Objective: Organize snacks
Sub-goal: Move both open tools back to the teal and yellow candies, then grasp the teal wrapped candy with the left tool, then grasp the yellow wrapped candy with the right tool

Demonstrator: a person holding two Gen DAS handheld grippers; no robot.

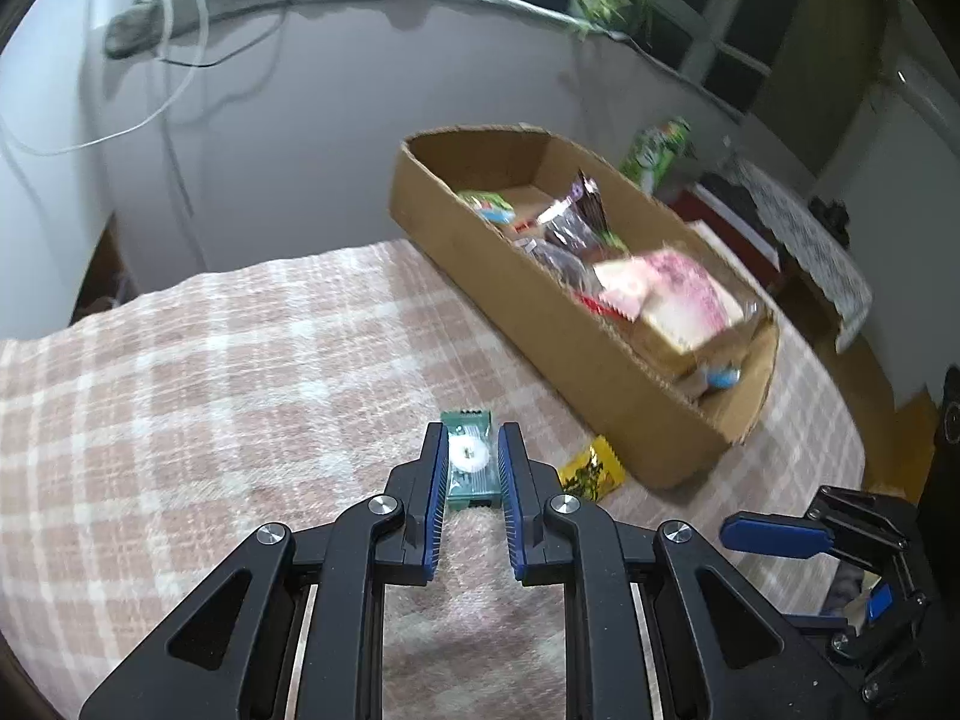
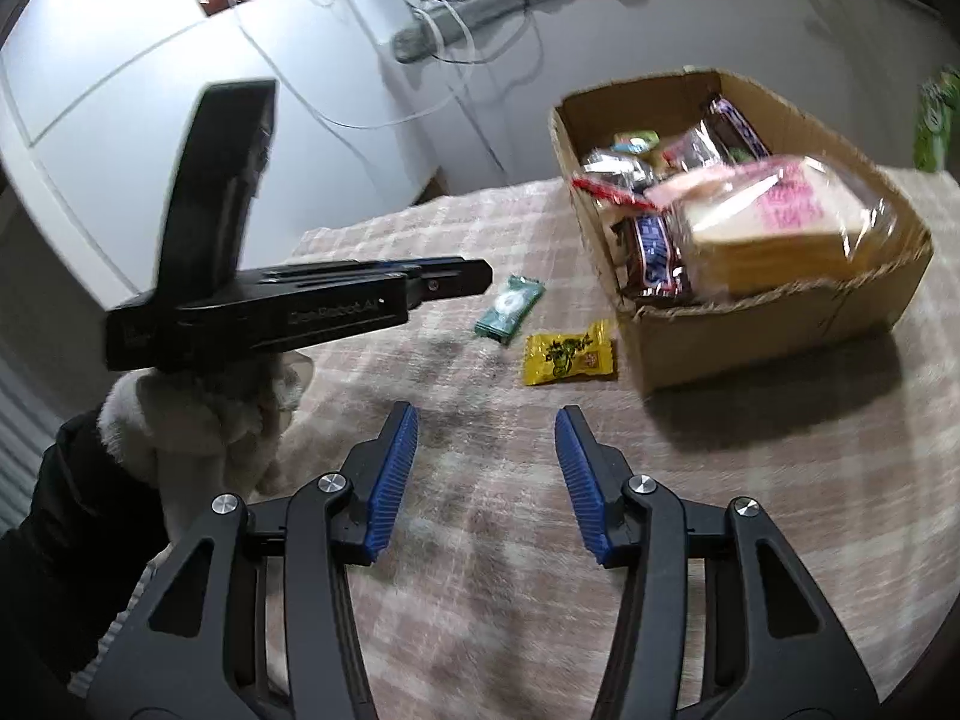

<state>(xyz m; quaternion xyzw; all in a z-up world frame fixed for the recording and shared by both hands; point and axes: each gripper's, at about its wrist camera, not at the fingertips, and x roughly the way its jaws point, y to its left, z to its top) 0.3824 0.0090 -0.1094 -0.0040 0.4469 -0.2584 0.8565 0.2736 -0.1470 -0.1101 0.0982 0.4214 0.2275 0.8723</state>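
The left gripper (image 1: 471, 462) frames the green packet (image 1: 470, 461) on the checked cloth (image 1: 210, 372), though from the side it may hang short of it, so I can't tell if it grips. The right gripper (image 2: 486, 474) stands apart, empty. Closing early could pinch cloth, or skid the slick, flat, glossy packet toward the yellow candy (image 2: 569, 354) beside the box (image 2: 750, 330).

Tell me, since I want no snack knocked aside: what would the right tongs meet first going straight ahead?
Probably the plaid cloth first, since the open right tongs point downward with nothing between them. Beyond lies the yellow candy packet, though depth is unclear.
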